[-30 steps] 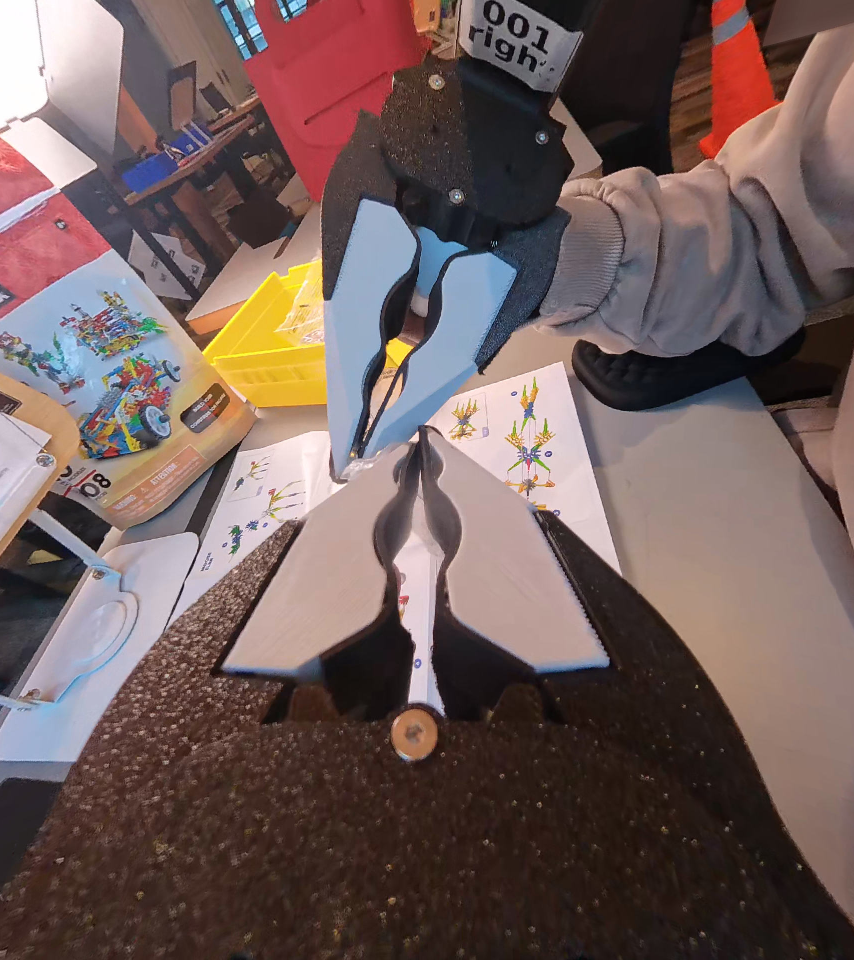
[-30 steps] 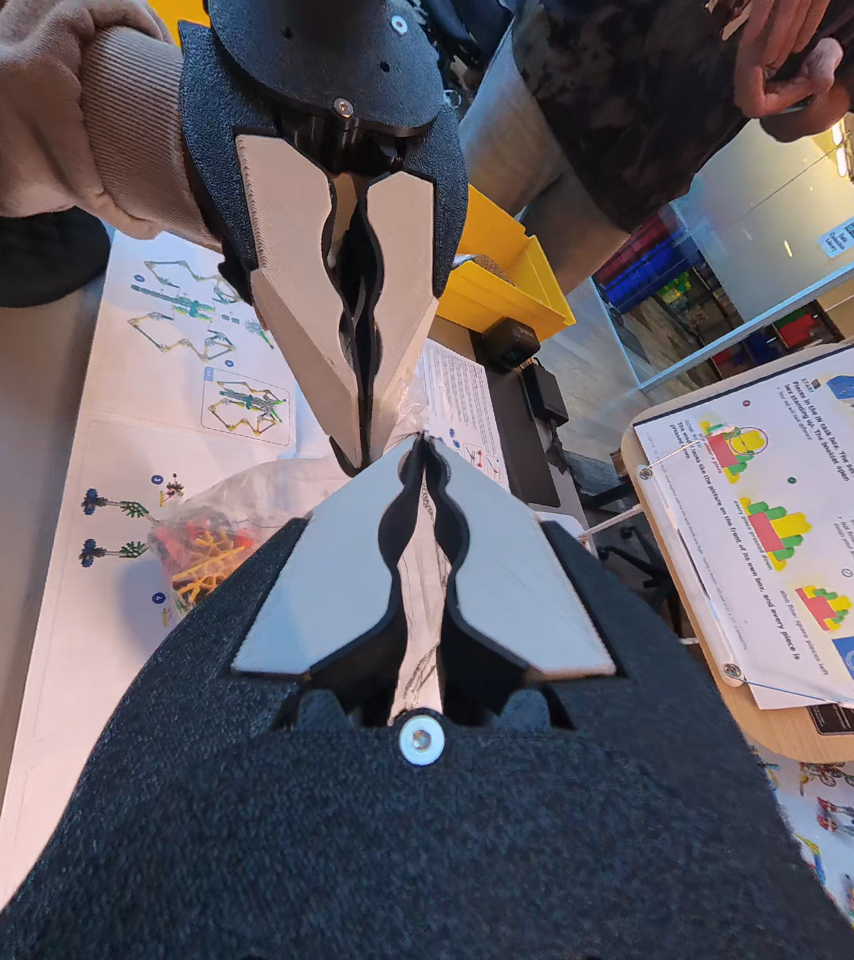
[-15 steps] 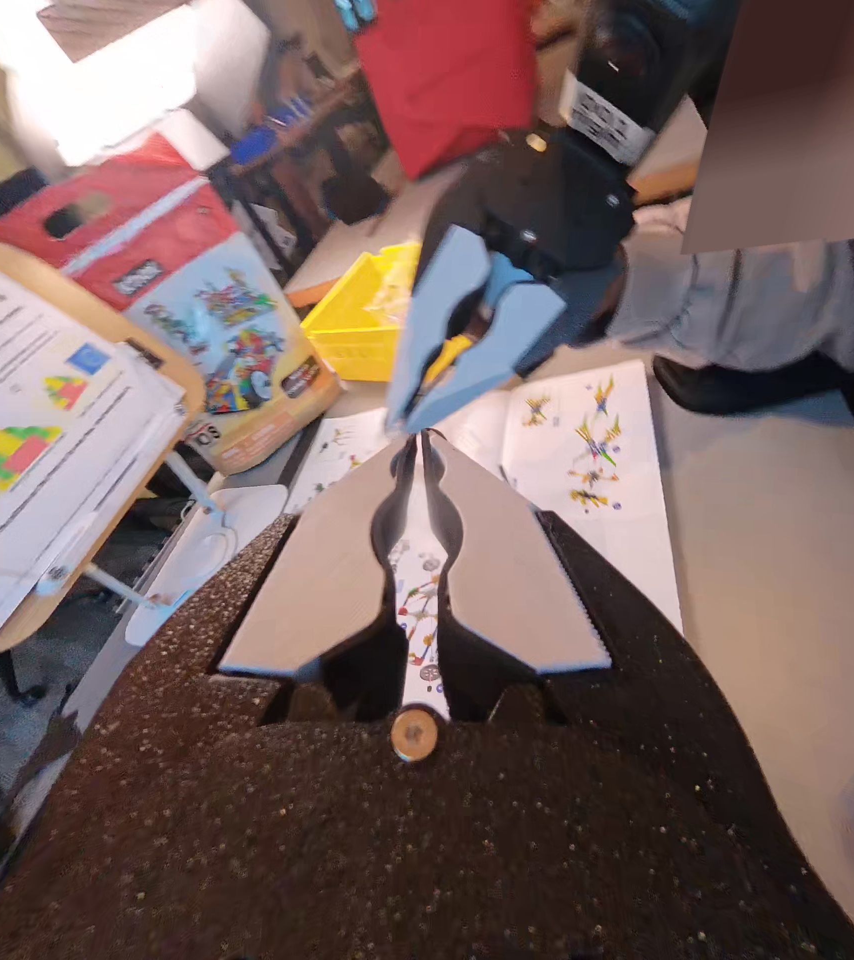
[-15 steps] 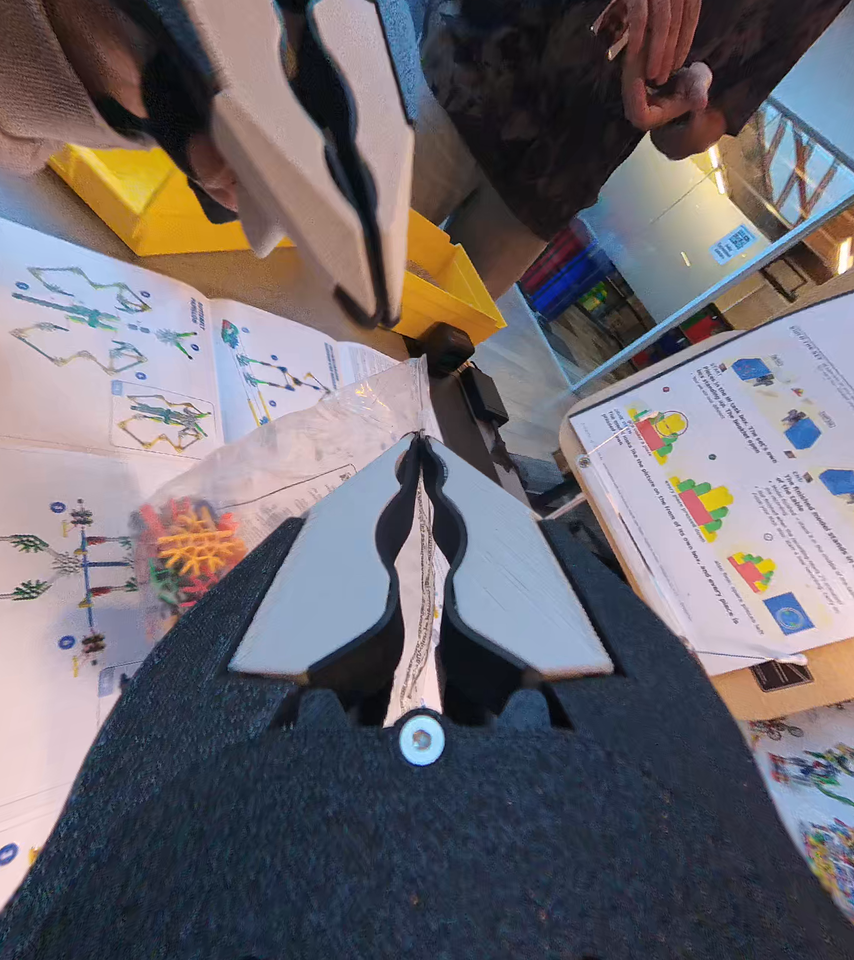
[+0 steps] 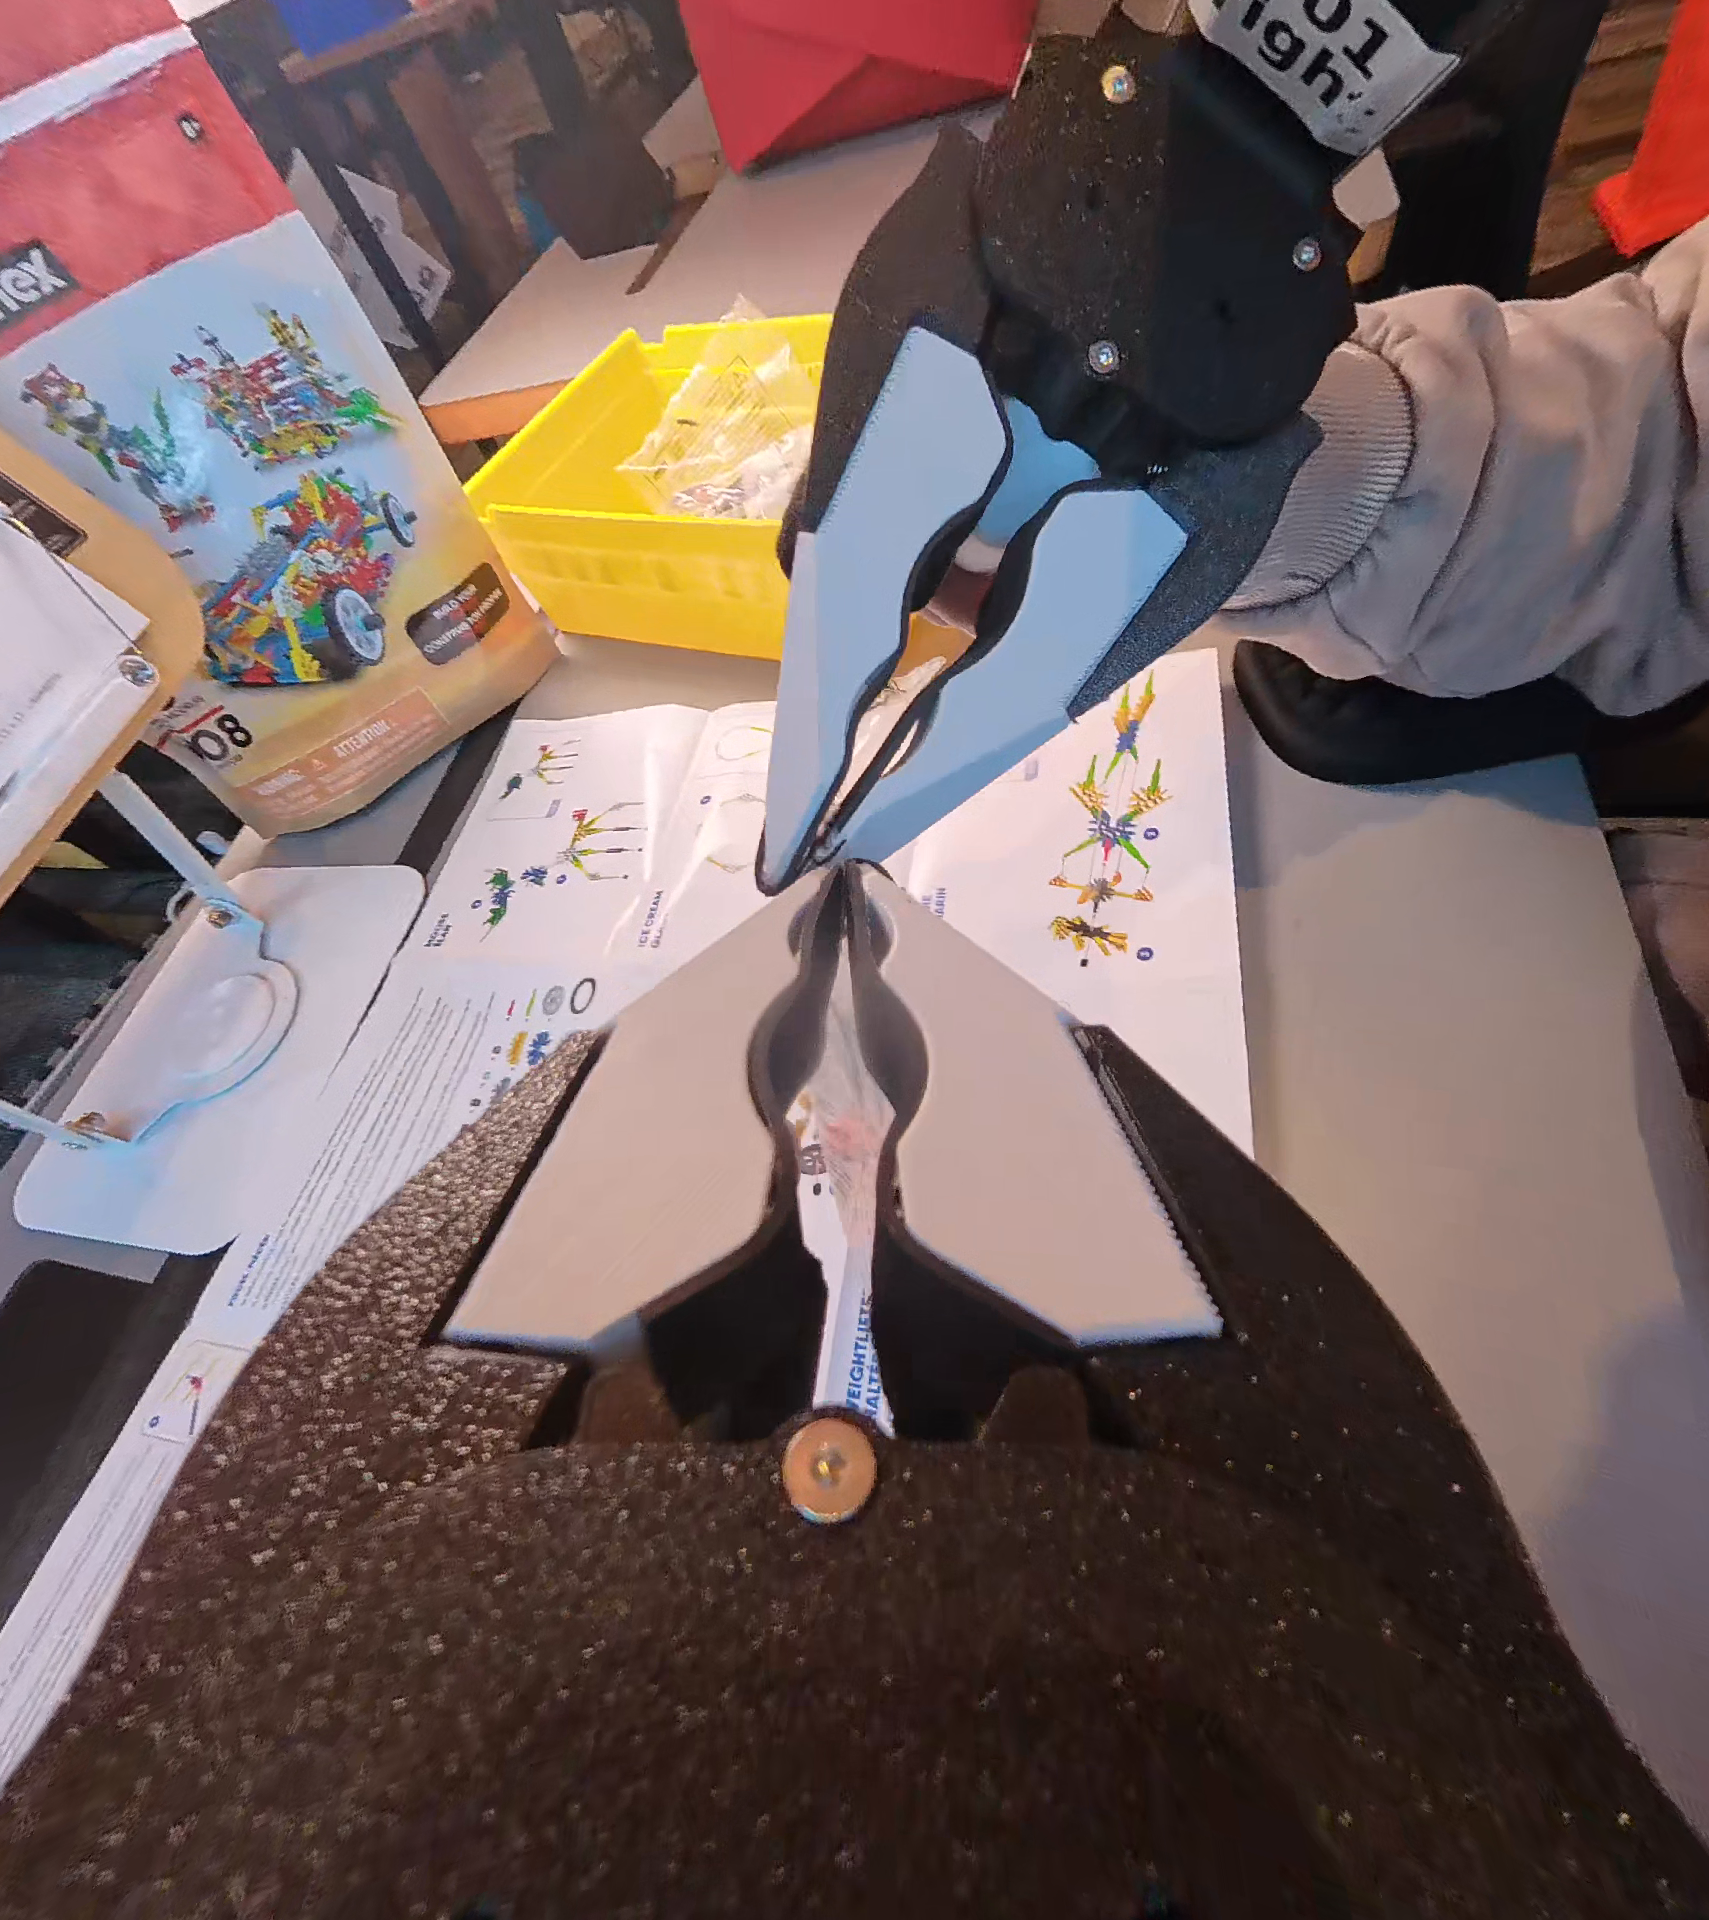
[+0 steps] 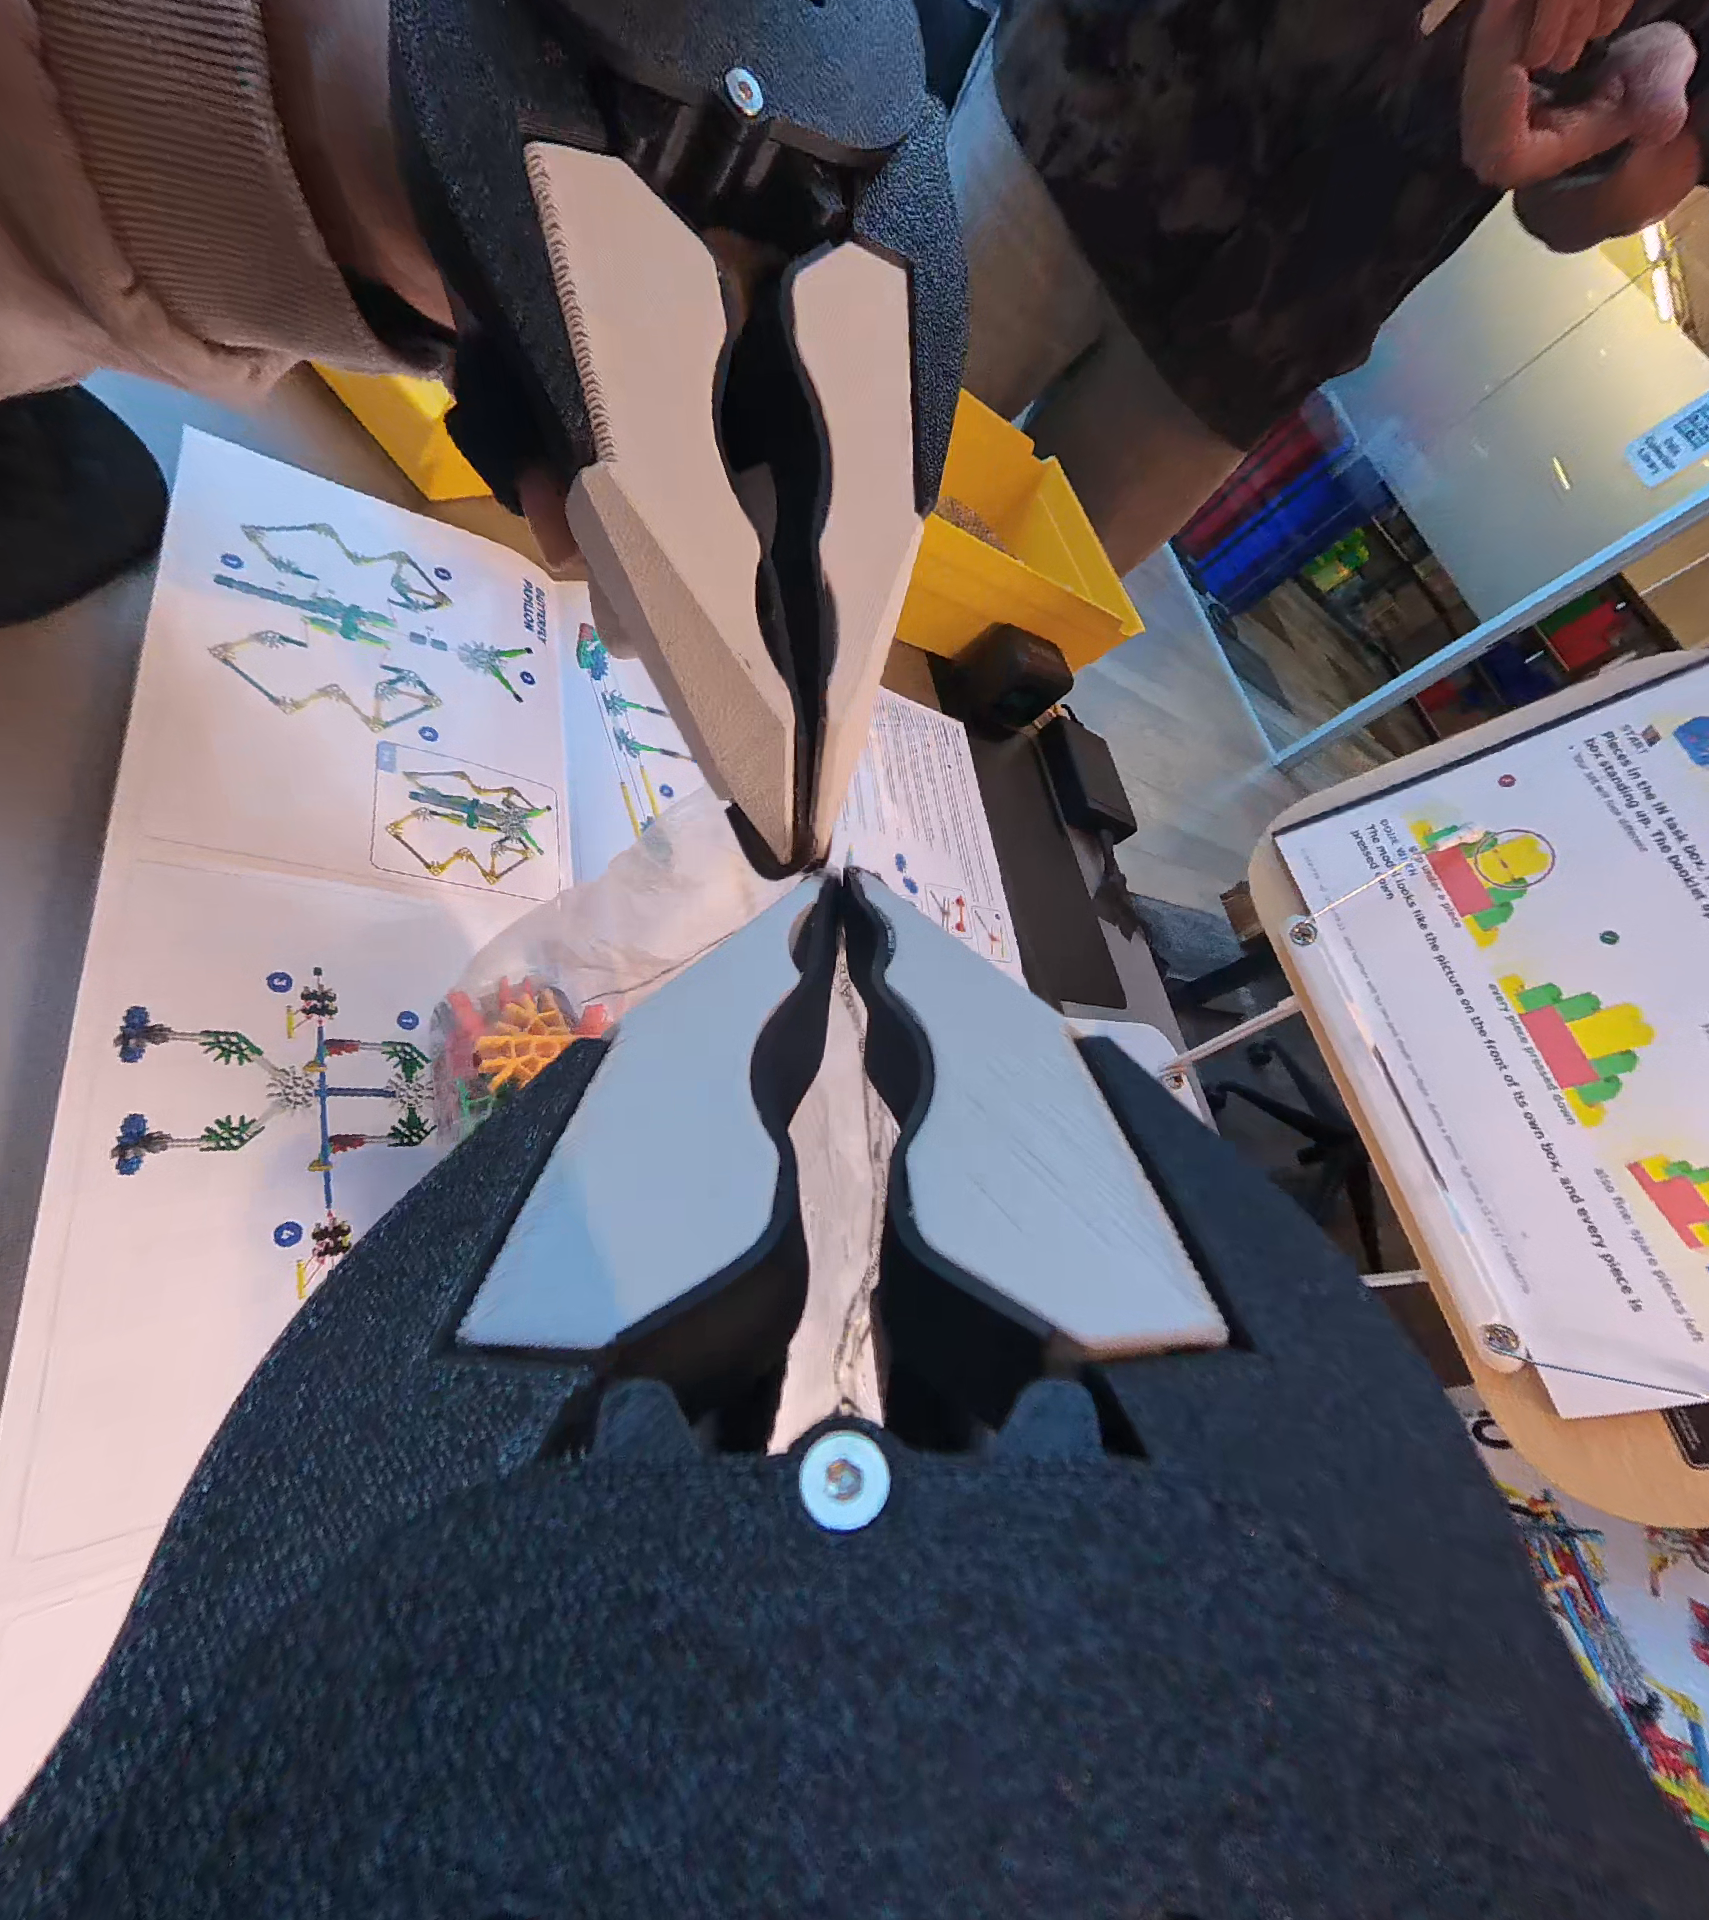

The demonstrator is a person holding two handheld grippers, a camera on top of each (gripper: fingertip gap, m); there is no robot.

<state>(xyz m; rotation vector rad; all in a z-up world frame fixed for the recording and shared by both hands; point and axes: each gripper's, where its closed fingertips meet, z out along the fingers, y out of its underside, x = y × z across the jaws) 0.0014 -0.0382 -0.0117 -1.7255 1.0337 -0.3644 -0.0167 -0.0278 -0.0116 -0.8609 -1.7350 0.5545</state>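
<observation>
Between the two tips hangs a clear plastic bag (image 6: 621, 935) of coloured building pieces, just above the instruction sheet (image 6: 237, 1299) on the surface: left tongs (image 5: 845, 883) and right tongs (image 6: 834, 883) both pinch its top edge, tip to tip. Best pull evenly, I'd say, so nothing spills. Behind, a yellow bin (image 5: 611, 561) holds another clear packet (image 5: 725, 436).

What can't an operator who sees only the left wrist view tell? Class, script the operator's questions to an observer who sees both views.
Operator: What is below my left tool?
Observer: A clear bag. It spreads down from where the two tools' tips meet, above the instruction sheet.
Operator: What's inside it?
Observer: Orange, red and green building pieces, bunched at its lower end.
Operator: Is anyone else nearby?
Observer: Yes, a person in dark clothing is beyond the yellow bin, with one hand closed.
</observation>
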